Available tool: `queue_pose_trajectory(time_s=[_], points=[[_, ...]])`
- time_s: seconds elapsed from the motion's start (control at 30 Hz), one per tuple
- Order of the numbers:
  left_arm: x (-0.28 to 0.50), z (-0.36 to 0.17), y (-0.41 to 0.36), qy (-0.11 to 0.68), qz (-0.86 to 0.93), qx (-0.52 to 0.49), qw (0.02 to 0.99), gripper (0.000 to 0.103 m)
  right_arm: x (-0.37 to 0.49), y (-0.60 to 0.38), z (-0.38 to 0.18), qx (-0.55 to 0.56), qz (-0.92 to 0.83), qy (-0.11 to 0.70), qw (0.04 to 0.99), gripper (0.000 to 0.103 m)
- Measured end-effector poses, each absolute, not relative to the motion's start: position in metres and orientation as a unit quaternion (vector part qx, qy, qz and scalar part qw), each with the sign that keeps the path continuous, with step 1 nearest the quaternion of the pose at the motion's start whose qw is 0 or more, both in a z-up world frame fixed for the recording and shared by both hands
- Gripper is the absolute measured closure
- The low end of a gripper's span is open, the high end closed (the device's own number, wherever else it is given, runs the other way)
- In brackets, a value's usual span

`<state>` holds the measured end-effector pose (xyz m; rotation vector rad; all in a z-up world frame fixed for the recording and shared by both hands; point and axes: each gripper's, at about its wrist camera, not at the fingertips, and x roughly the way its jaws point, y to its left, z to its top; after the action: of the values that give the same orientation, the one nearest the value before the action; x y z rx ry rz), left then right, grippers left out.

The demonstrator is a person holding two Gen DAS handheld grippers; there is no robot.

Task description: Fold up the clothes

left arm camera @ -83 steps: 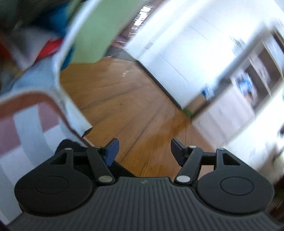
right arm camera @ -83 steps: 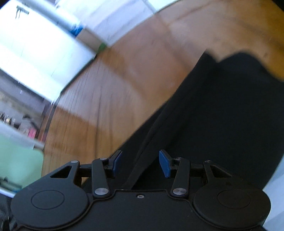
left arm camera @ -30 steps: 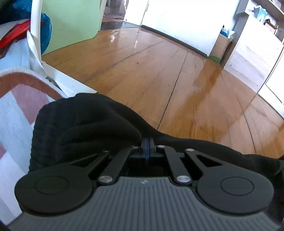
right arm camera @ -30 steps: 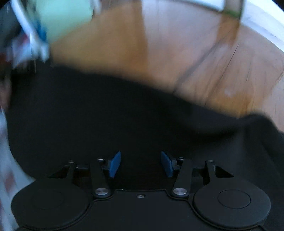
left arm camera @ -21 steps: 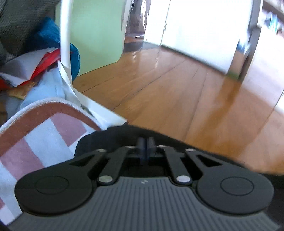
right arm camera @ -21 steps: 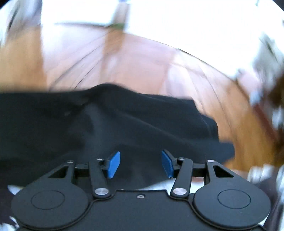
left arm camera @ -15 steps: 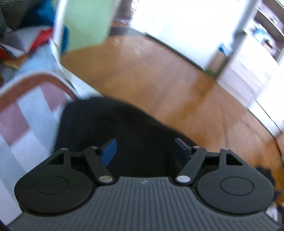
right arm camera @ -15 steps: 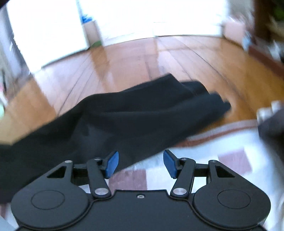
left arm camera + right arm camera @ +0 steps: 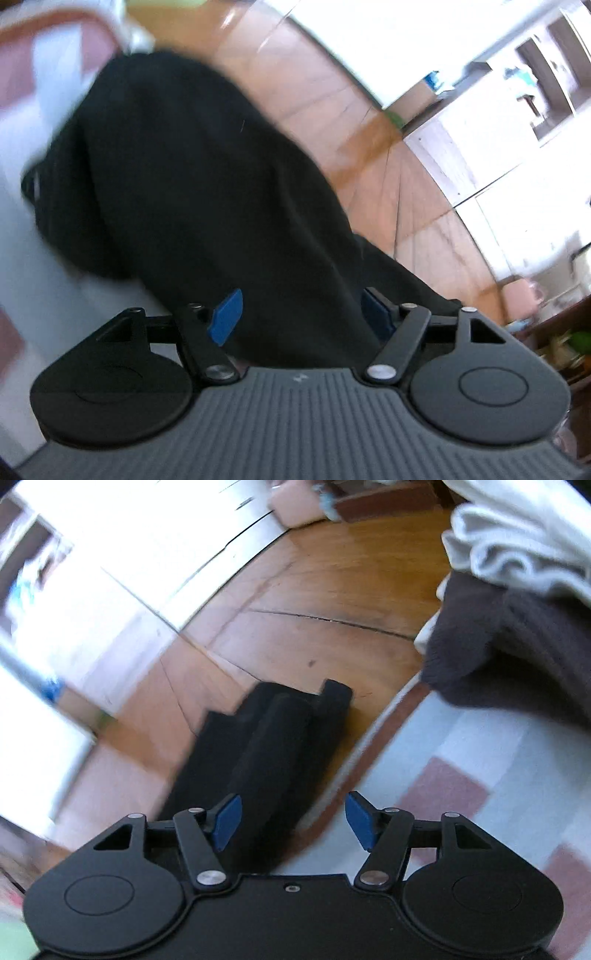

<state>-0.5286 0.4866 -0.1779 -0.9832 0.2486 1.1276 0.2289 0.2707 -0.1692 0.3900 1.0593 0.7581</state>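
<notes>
A black garment [image 9: 192, 192] lies stretched across the edge of a checked rug [image 9: 33, 74] and the wooden floor. My left gripper [image 9: 301, 317] is open just above it, jaws wide with cloth beneath them. In the right wrist view the garment's far end [image 9: 273, 738] lies in folds on the floor beside the rug's brown border. My right gripper [image 9: 291, 821] is open and empty above that end.
A pile of clothes, a dark knit [image 9: 517, 650] under a white piece [image 9: 517, 542], sits on the rug [image 9: 480, 768] at the right. White cabinets [image 9: 461, 147] and a wall stand beyond the wooden floor [image 9: 332, 602].
My left gripper was shut on the black garment, then opened and let it go. Both grippers have swung to the right along the garment, which now lies flat.
</notes>
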Motion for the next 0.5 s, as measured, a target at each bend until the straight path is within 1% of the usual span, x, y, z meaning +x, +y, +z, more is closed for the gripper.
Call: queue_pose_trajectory(time_s=[0.03,0.07,0.17,0.23,0.27,0.3,0.33,0.4,0.5], points=[[-0.528,-0.180,0.486,0.111,0.510,-0.450,0.725,0.032,0.229,0.279,-0.170,0.184,0.353,0.493,0.774,0.034],[-0.527,-0.183,0.485,0.109,0.508,-0.454,0.724,0.032,0.228,0.292,-0.171,0.163,0.358,0.490,0.778,0.034],[-0.521,-0.191,0.486,0.114,0.503,-0.457,0.725,0.033,0.225,0.336,-0.171,0.056,0.368,0.454,0.810,0.035],[-0.515,-0.196,0.489,0.120,0.499,-0.456,0.727,0.034,0.225,0.359,-0.162,-0.001,0.374,0.398,0.838,0.045],[-0.513,-0.198,0.490,0.123,0.498,-0.455,0.728,0.035,0.228,0.372,-0.155,-0.026,0.386,0.385,0.838,0.069],[-0.510,-0.201,0.491,0.126,0.496,-0.455,0.729,0.037,0.230,0.381,-0.145,-0.043,0.393,0.379,0.837,0.102],[-0.507,-0.203,0.492,0.129,0.494,-0.455,0.730,0.038,0.232,0.389,-0.136,-0.058,0.398,0.372,0.836,0.101],[-0.501,-0.208,0.495,0.135,0.491,-0.454,0.731,0.038,0.230,0.393,-0.112,-0.073,0.405,0.333,0.848,0.102],[-0.503,-0.210,0.495,0.128,0.487,-0.460,0.731,0.038,0.230,0.383,-0.084,-0.057,0.413,0.276,0.866,0.102]])
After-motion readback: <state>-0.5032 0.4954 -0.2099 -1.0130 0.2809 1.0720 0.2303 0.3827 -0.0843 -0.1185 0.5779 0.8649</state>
